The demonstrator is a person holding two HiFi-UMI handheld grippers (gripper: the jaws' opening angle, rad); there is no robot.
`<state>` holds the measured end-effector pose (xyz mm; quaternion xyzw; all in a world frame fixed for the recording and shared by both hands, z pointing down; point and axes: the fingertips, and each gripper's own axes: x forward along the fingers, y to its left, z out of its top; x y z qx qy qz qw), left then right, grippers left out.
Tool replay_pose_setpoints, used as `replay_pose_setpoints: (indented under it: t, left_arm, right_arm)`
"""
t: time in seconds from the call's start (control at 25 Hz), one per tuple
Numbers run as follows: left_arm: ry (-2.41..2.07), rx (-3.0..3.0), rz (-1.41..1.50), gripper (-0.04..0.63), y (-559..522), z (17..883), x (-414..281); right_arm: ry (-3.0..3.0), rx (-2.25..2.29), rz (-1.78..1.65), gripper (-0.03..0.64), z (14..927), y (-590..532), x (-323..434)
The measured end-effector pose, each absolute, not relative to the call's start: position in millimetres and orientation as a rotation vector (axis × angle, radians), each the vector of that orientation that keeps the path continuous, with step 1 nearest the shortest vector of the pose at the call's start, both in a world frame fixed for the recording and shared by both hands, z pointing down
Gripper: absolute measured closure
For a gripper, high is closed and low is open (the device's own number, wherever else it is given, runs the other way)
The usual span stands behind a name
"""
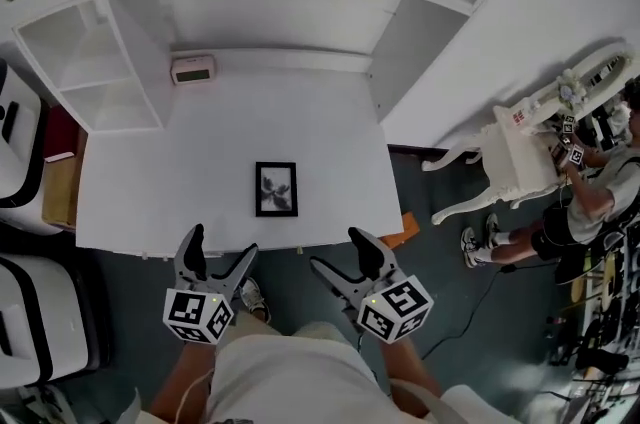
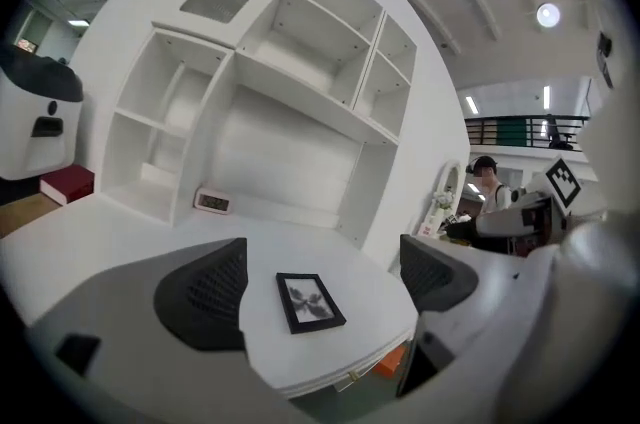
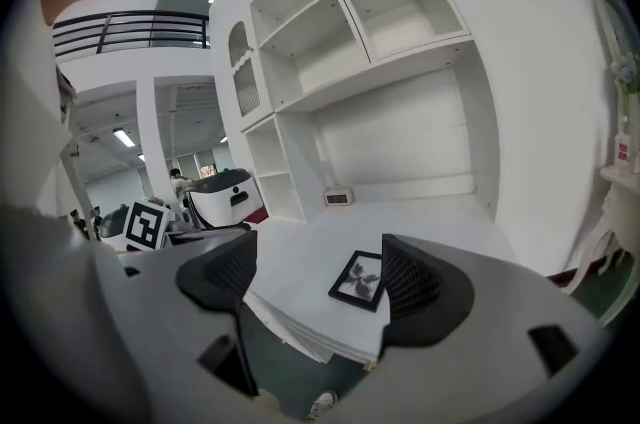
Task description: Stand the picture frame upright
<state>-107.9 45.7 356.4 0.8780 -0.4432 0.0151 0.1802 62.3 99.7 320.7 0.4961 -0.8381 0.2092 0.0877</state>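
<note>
A small black picture frame lies flat, face up, on the white desk, a little in from its front edge. It shows between the jaws in the left gripper view as the picture frame and beside the right jaw in the right gripper view as the picture frame. My left gripper hangs open just in front of the desk edge, to the frame's lower left. My right gripper is open too, off the edge at the frame's lower right. Neither touches anything.
A small white clock stands at the back of the desk under white shelving. A white machine and a wooden box sit at left. At right, a person stands by a white ornate table.
</note>
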Motion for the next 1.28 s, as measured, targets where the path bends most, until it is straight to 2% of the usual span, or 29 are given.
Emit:
replay_pose_setpoints:
  t: [0.48,0.68,0.84,0.92,1.0,1.12,1.28]
  left_arm:
    - [-1.175,2.466,0.181,0.114,-39,376,-79]
    - [-1.183,2.411,0.298,0.117,-52,400,-55]
    - [-1.179,2.372,0.415,0.137,-59,424,-45]
    - [-1.194,2.342,0.454,0.179,-67,438,-47]
    - [-1.212,2.302,0.466,0.258,-74,454,-50]
    - [-1.221,2.263,0.502,0.335,-81,481,-51]
    - [-1.193,2.227,0.551,0.378,-88,517,-54]
  right_arm:
    - [-2.377,1.459,0.744,0.232,358,31,71]
    - [-2.325,1.293,0.808,0.249,427,8,80]
    - [-2.284,1.203,0.853,0.295,474,-19,77]
    - [-2.288,1.179,0.86,0.315,486,-35,74]
    - [-2.281,1.159,0.858,0.331,496,-44,73]
    - [-2.239,1.158,0.878,0.365,515,-54,78]
    - [-2.166,1.205,0.88,0.385,538,-68,79]
